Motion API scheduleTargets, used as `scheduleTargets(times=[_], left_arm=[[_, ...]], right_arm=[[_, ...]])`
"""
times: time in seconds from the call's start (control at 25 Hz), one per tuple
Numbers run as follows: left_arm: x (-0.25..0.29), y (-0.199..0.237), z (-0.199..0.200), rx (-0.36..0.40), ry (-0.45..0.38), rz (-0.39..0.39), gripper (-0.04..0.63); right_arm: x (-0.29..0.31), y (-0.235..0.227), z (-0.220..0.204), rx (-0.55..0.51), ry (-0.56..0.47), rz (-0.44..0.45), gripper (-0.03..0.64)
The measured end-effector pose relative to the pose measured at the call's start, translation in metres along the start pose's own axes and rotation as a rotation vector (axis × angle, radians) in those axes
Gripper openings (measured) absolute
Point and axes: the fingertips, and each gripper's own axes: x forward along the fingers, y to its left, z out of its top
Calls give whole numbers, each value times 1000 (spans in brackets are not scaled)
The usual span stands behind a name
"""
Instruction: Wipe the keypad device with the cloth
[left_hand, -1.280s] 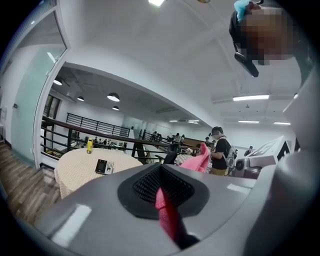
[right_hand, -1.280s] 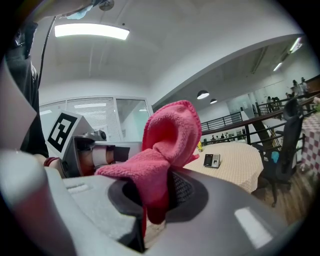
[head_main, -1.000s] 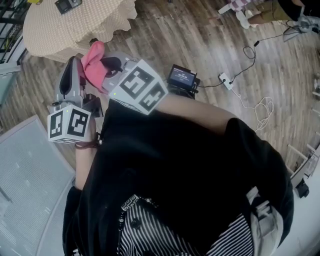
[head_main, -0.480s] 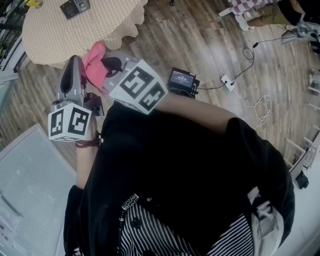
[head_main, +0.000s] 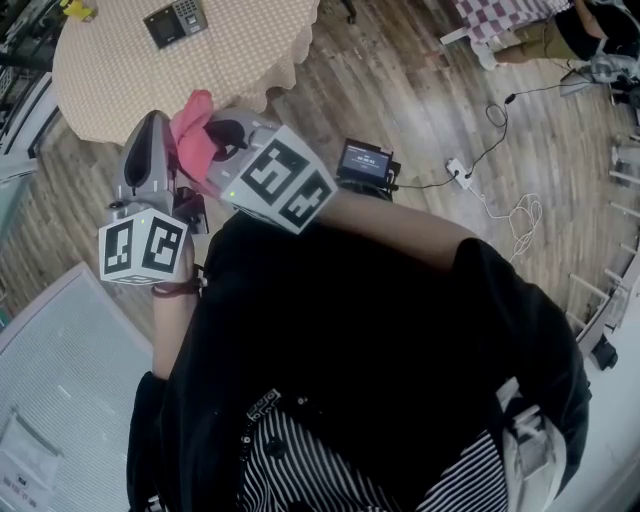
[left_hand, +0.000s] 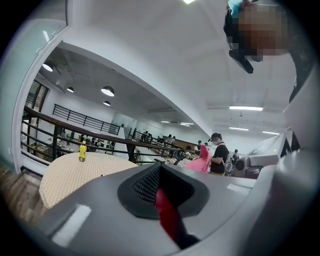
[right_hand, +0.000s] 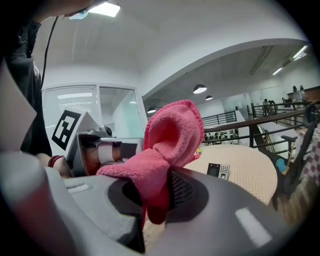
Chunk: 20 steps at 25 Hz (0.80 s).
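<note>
The keypad device (head_main: 175, 20) lies on a round table with a beige cloth (head_main: 120, 80) at the far left, well ahead of both grippers; it also shows small in the right gripper view as the keypad device (right_hand: 218, 170). My right gripper (head_main: 215, 135) is shut on a pink cloth (head_main: 190, 125), which bulges up from the closed jaws as the pink cloth (right_hand: 167, 140) at my right gripper (right_hand: 155, 195). My left gripper (head_main: 150, 125) is held close beside it, left of the cloth. Its jaws are closed with nothing held at my left gripper (left_hand: 160, 185).
A small black screen unit (head_main: 365, 158) sits on the wooden floor, with a power strip (head_main: 455, 160) and cables to its right. A pale grey panel (head_main: 60, 370) lies at lower left. A yellow bottle (left_hand: 82, 151) stands on the table. A seated person is at the top right.
The table and keypad have come further into the head view, sliding down and right. Both grippers keep their pose together, the cloth still held.
</note>
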Motion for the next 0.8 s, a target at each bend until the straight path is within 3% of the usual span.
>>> scheduleTargets(times=[0.36, 0.8], left_arm=[[23, 32, -6, 34, 28, -62, 3], [12, 55, -12, 1, 27, -47, 3]], right_arm=[[35, -12, -6, 28, 38, -31, 64], [57, -1, -13, 22, 87, -2, 64]])
